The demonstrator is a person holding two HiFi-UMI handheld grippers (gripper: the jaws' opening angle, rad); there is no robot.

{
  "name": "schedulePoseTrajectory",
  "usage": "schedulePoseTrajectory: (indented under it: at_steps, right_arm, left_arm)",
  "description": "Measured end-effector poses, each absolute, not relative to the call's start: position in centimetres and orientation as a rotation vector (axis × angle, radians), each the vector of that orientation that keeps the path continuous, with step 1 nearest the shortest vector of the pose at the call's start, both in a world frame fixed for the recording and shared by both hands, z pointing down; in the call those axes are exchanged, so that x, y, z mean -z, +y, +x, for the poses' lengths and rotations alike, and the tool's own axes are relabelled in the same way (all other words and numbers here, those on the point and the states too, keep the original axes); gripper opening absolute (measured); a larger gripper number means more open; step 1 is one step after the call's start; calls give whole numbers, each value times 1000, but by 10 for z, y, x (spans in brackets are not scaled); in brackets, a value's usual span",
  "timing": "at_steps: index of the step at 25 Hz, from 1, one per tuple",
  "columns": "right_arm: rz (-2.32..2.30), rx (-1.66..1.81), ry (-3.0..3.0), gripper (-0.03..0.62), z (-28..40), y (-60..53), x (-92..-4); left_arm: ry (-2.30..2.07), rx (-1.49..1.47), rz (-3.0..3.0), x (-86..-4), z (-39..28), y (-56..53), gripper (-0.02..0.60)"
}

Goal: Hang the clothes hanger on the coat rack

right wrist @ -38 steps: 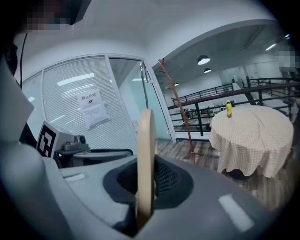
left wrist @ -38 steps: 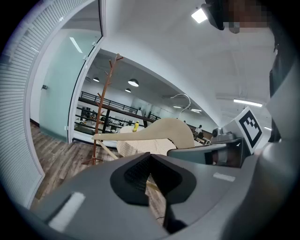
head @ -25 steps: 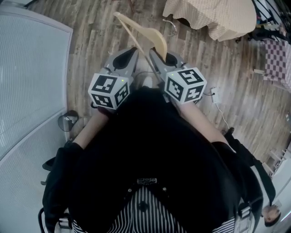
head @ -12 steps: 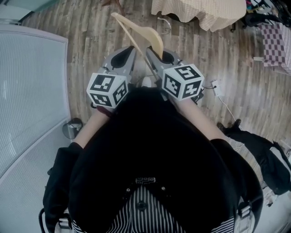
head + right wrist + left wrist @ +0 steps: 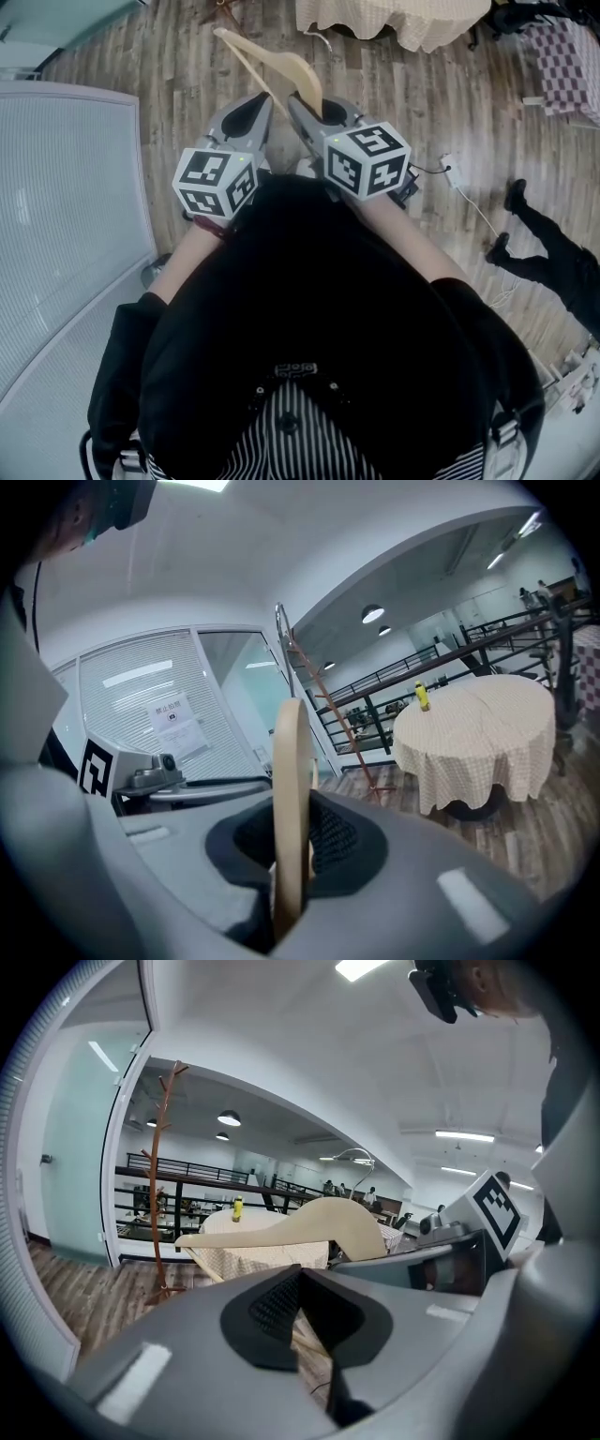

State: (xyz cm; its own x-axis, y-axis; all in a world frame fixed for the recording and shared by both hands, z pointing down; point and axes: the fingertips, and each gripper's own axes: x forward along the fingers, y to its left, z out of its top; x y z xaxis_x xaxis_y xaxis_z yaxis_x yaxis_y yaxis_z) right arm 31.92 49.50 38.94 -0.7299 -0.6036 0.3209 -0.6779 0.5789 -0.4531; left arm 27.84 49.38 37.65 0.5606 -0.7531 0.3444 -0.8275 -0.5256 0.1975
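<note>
As I look down at the plank floor (image 5: 187, 84), a cloth-draped round table (image 5: 478, 733) stands beyond, the coat rack (image 5: 161, 1185) left of it (well off from me); my right gripper (image 5: 291, 846) clamps the wooden clothes hanger (image 5: 298, 75) edge-on; my left gripper (image 5: 302, 1274) is closed, empty.

One hanger (image 5: 281, 67), one coat rack (image 5: 161, 1176), two claws (image 5: 255, 105) (image 5: 309, 105), one table (image 5: 478, 742).
</note>
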Motion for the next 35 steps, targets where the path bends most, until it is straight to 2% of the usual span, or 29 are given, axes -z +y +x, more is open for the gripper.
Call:
schedulePoseTrajectory:
  at_steps: [13,23,35]
  right_arm:
    - [1084,-849,-2650,38,314,478,-395]
    - [1233,-830,-2577,38,329,449,-398]
    - [1350,-772,-2521,38,294,366,-399]
  left_arm:
    - [-1288,-297,2435,-383,271,474,3]
    - [-1130,-286,2511,-387,292,437,3]
    - [-984,-311,2577,-388,267,346,3]
